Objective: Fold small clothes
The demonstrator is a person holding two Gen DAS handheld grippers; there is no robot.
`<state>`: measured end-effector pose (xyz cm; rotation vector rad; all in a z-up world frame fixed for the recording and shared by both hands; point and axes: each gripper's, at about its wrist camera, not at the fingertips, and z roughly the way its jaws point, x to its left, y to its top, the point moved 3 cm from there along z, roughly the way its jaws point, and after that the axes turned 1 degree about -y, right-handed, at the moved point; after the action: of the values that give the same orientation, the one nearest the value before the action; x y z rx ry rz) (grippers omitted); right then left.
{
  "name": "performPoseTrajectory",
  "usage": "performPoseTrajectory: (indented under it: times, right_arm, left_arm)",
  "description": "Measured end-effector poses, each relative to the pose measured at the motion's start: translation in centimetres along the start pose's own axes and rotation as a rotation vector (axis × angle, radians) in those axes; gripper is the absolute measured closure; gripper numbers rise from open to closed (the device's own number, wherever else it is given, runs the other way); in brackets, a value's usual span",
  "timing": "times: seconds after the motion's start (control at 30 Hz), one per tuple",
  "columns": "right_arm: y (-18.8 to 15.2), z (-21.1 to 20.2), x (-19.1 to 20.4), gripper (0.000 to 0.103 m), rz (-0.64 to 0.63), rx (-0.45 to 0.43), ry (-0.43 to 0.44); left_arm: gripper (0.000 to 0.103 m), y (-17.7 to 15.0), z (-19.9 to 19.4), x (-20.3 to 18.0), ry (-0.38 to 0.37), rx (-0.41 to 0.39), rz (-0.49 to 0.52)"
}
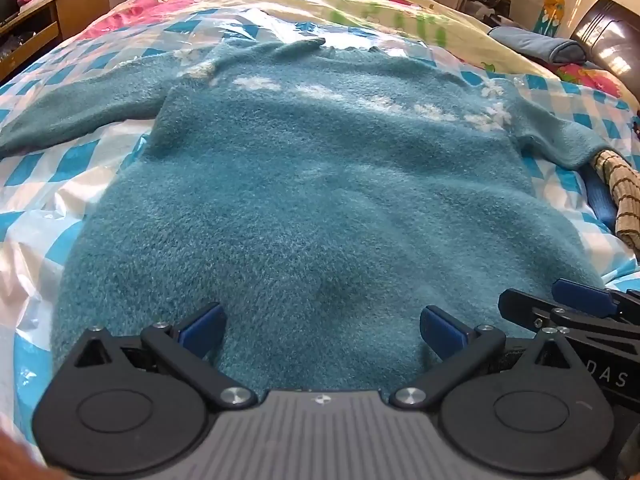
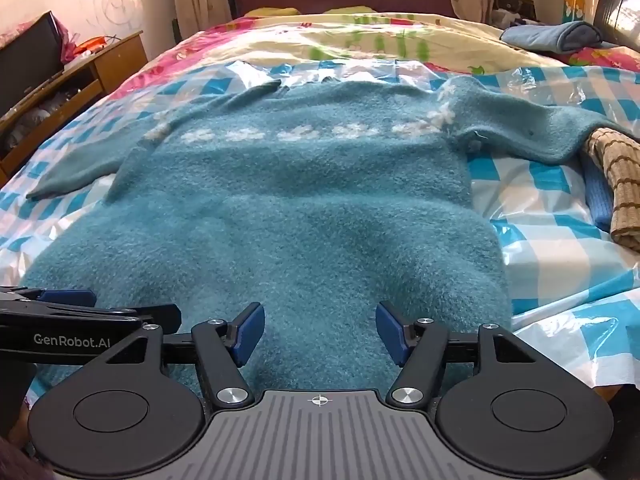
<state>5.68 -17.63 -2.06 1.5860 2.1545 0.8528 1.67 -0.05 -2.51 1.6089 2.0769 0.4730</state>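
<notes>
Left gripper (image 1: 322,330): hovering over the near hem, tilted down, jaws spread as wide as they go, gripping nothing; fuzzy knit is showing between the blue pads (image 1: 202,330) but they are not pressing on it.

Right gripper (image 2: 320,332): sitting just beside the left one over the same hem, jaws partly open, holding nothing; both are probably lining up here because the hem is the edge to lift for a fold.

Sweater (image 2: 288,208): the task's thing, a teal knit, lying flat on the bed, hem nearest the grippers, collar at the far end, both sleeves stretched out to the sides; it is lying spread like this so the fold lines are easy to reach.

Flower band (image 2: 280,134): white pattern running across the chest, facing up.

Sheet (image 2: 560,248): glossy blue-and-white checked plastic lying under the sweater, likely keeping the work surface smooth and clean.

Folded pile (image 2: 616,184): a tan striped knit and something blue beside it, lying at the right sleeve's cuff, seemingly set aside out of the fold area.

Bedspread (image 2: 360,40): flowered cover showing beyond the sheet.

Blue roll (image 2: 556,38): cloth resting at the far right of the bed, well apart from the sweater.

Desk (image 2: 100,68): wooden, standing left of the bed, open shelves holding clutter too blurred to name.

Step in hand: judging by the flat sweater, folding is not yet begun.
</notes>
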Motion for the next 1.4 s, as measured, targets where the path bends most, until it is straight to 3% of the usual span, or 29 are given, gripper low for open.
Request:
performPoseTrajectory:
  times: [1.4]
  right_arm:
    - [0.04,-0.53,0.15,0.029,-0.025,-0.011,-0.042]
  left_arm:
    - [0.0,0.03,0.02,-0.09,0.026,-0.007,0.011]
